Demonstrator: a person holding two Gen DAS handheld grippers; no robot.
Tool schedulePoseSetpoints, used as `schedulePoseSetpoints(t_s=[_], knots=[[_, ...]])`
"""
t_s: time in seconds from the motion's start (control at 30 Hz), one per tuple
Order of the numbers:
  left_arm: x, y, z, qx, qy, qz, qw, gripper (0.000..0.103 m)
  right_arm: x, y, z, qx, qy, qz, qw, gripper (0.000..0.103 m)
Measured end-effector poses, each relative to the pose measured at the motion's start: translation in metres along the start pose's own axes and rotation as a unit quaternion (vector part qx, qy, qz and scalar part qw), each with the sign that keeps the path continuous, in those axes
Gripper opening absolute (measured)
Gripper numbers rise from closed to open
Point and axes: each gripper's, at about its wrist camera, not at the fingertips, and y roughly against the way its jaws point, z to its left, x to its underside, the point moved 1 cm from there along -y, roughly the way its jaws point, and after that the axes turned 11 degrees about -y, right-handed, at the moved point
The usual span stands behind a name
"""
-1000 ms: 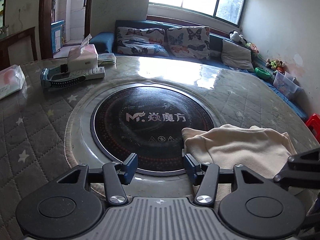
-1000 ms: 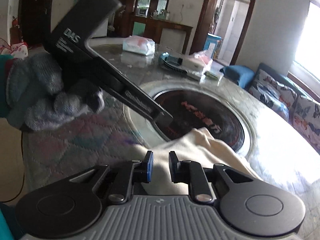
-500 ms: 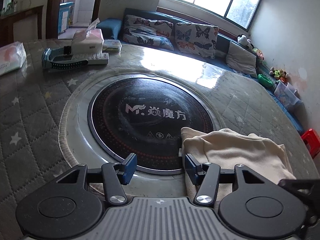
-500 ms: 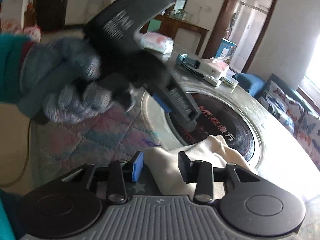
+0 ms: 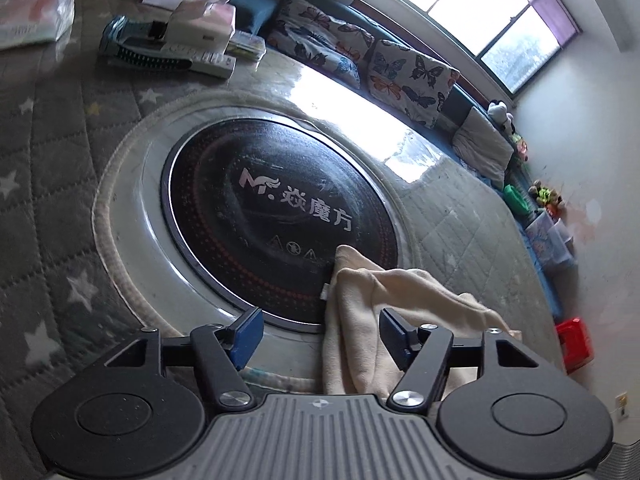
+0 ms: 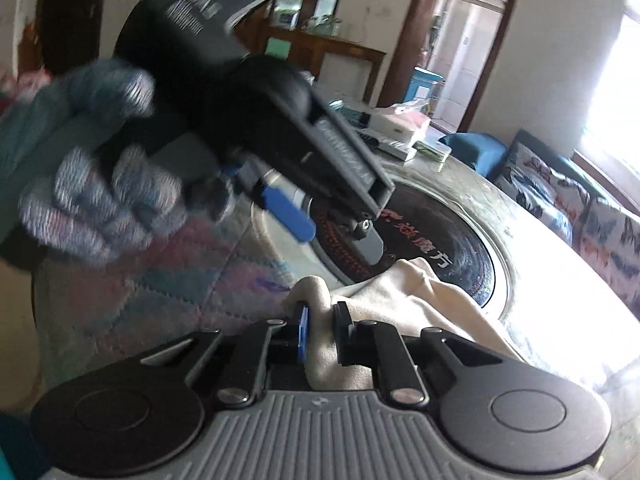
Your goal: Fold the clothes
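**Cream garment bunched at the cooktop's edge, right gripper pinching a fold**

At far left on the quilted star-pattern table cover (image 5: 48, 184) lie a plastic-wrapped tissue pack (image 5: 34, 14), a teal hairbrush (image 5: 136, 50) and a tissue box (image 5: 204, 20). In the middle of the table sits a round black induction cooktop (image 5: 276, 216) with white lettering. The left gripper (image 5: 320, 332) is spread wide, nothing caught between its blue pads; the cream garment (image 5: 404, 296) lies partly in the gap, one corner resting on the cooktop's near rim and the rest trailing right.

In the right wrist view, a grey knitted glove (image 6: 96, 184) holds the blurred left tool above the table. Lower down, the right gripper (image 6: 322, 320) is clenched on a raised fold of the cream garment, the cloth standing up between its narrowed fingers. Further right stands a sofa with butterfly cushions (image 5: 408, 76).
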Motion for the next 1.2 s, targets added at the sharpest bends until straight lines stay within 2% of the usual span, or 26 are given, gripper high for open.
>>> schedulePoseSetpoints(t_s=[0.23,0.53,0.7,0.77,0.83,1.03,1.2], knots=[[-0.001,-0.01,0.001,0.023,0.06,0.016,0.9978,0.067,-0.007,0.017,-0.015,-0.012,-0.055,-0.023,0.998,0.011],[0.0,-0.024,-0.002,0.05,0.116,0.031,0.9914,0.066,-0.008,0.033,-0.028,-0.021,-0.084,-0.043,0.995,0.011],[0.001,-0.034,-0.002,0.063,0.134,0.039,0.9882,0.044,-0.004,0.039,-0.029,-0.029,-0.089,-0.046,0.995,0.011],[0.003,-0.037,-0.001,0.067,0.138,0.041,0.9873,0.029,-0.002,0.041,-0.029,-0.034,-0.091,-0.046,0.994,0.011],[0.004,-0.039,-0.001,0.069,0.138,0.043,0.9871,0.02,0.0,0.041,-0.028,-0.038,-0.093,-0.043,0.994,0.011],[0.001,-0.036,-0.006,0.065,0.117,0.036,0.9903,0.018,0.006,0.045,-0.033,-0.037,-0.116,-0.041,0.992,0.02],[0.0,-0.037,-0.01,0.06,0.104,0.034,0.9922,0.018,0.015,0.061,-0.059,0.003,-0.148,-0.05,0.988,0.02]])
